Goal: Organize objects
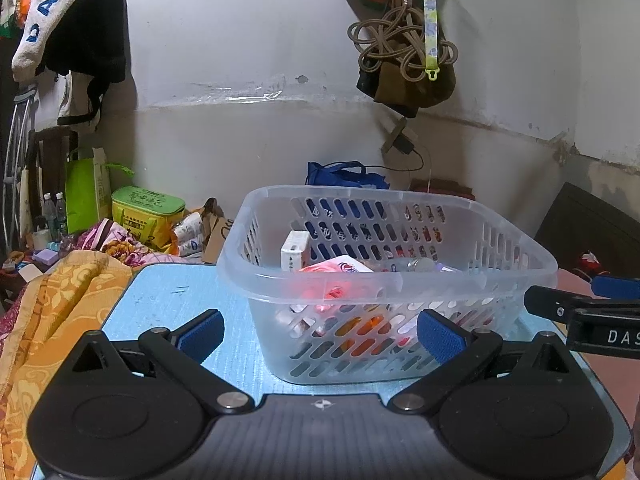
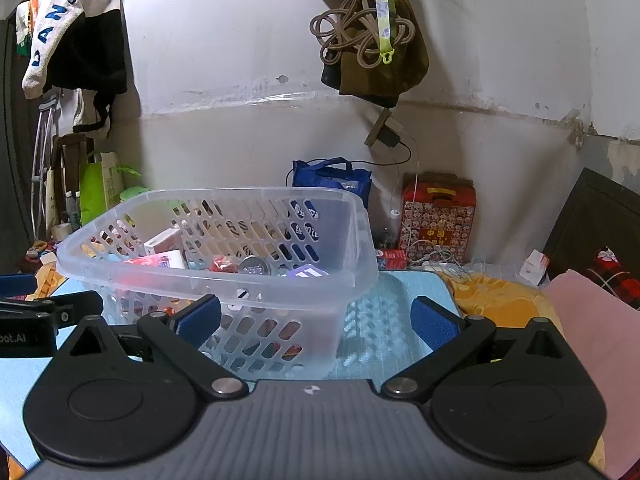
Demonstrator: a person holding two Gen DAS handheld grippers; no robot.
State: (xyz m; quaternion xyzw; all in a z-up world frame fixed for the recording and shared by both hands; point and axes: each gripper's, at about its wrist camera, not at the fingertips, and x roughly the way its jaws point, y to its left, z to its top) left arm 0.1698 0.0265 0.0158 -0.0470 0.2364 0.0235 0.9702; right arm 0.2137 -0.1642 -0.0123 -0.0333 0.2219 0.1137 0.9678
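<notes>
A clear plastic basket with slotted walls stands on a light blue mat. It holds a white box, a pink packet and other small items. In the right wrist view the basket also holds a round silver lid and a purple item. My left gripper is open and empty, just in front of the basket's near wall. My right gripper is open and empty at the basket's near right corner. Its fingers show at the right edge of the left wrist view.
An orange floral cloth lies left of the mat, with a green tin and bottles beyond. A pink cloth, a red patterned box and a blue bag are to the right and behind. Clothes and cords hang on the wall.
</notes>
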